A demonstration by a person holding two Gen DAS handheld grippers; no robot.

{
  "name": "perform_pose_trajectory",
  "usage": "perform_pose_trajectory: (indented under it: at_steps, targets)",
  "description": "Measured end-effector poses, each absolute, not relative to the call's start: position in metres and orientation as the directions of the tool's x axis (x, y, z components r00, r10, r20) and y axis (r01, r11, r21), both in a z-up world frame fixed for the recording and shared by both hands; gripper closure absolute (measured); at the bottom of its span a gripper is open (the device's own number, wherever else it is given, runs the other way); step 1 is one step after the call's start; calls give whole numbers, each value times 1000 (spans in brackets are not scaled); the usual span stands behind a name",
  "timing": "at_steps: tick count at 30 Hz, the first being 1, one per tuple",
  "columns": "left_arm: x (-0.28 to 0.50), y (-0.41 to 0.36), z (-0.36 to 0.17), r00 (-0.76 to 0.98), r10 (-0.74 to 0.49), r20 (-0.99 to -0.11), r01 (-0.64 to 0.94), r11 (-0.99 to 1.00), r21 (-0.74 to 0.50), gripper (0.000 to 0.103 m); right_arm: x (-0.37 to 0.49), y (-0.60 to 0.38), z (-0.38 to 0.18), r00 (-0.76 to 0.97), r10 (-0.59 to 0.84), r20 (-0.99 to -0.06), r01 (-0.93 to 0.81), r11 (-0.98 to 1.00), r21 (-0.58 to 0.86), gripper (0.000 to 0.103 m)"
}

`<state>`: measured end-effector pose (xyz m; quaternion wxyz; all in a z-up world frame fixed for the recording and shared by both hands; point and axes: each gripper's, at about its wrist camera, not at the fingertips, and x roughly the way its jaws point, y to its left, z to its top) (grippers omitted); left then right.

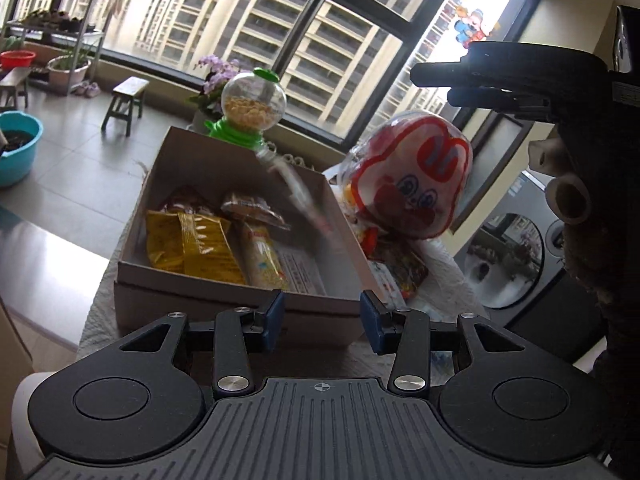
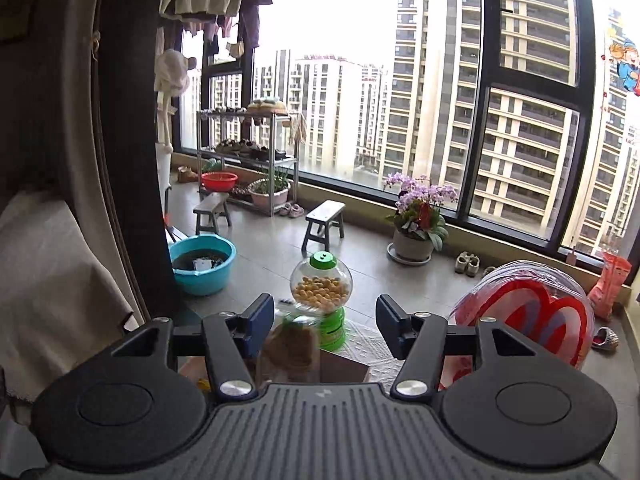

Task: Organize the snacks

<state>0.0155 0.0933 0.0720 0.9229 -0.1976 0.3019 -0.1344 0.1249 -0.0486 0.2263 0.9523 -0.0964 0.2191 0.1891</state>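
Note:
A brown cardboard box (image 1: 200, 284) sits on a small table and holds yellow snack packs (image 1: 192, 246), a pale pack and a brown pack. A blurred clear snack packet (image 1: 298, 190) is in the air over the box; in the right wrist view it (image 2: 290, 350) is below the open right gripper (image 2: 324, 330), free of the pads. A globe candy jar with green cap (image 1: 253, 106) stands behind the box; it also shows in the right wrist view (image 2: 322, 288). A red rabbit-face candy bag (image 1: 416, 176) lies right of the box. My left gripper (image 1: 322, 324) is open and empty at the box's near wall.
More snack packets (image 1: 396, 272) lie right of the box on the white cloth. A washing machine (image 1: 520, 264) stands at right. A blue basin (image 2: 202, 264), stools, a flower pot (image 2: 416, 232) and a plant rack (image 2: 248, 160) stand on the tiled floor by the window.

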Motion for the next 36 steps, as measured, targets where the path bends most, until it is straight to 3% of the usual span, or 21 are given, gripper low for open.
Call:
perform_pose_trajectory:
  at_steps: [3,7,10,13,17,20,22,26,29,36]
  targets:
    - [17,87,58,758,-366,-540,126,895,-429,57,142,-70,208,797,298,-525,-373,927,-41,44]
    - [23,89,48,747,-378,-546,134,891,-434,57,186,-118,170,699,327,-636,-283,943,174,34]
    - [27,83,43,734,-396,-552,153,888,-433,57,221,-140,133,686,320,-654,-200,946,254,34]
    - [34,76,40,711,-420,-564,180,884,-432,57,249,-126,97,694,256,-673,-164,966,197,34]
    - [39,70,35,695,-427,-579,198,887,-416,57,281,-93,57,716,83,-693,-128,992,-14,34]
    - [41,71,31,687,-423,-591,186,889,-419,57,298,-93,43,691,99,-716,-128,992,14,34]
    - [41,73,29,688,-419,-593,177,889,-423,57,304,-102,37,654,151,-742,-146,987,73,34]
    - [41,73,28,687,-424,-590,170,883,-437,57,285,-112,39,606,179,-775,-209,976,63,54]
    - [40,69,28,685,-428,-589,174,882,-438,57,248,-113,45,559,226,-798,-301,952,59,60]
    - [40,58,32,683,-426,-594,180,885,-429,57,145,-112,62,409,419,-811,-596,795,110,56]
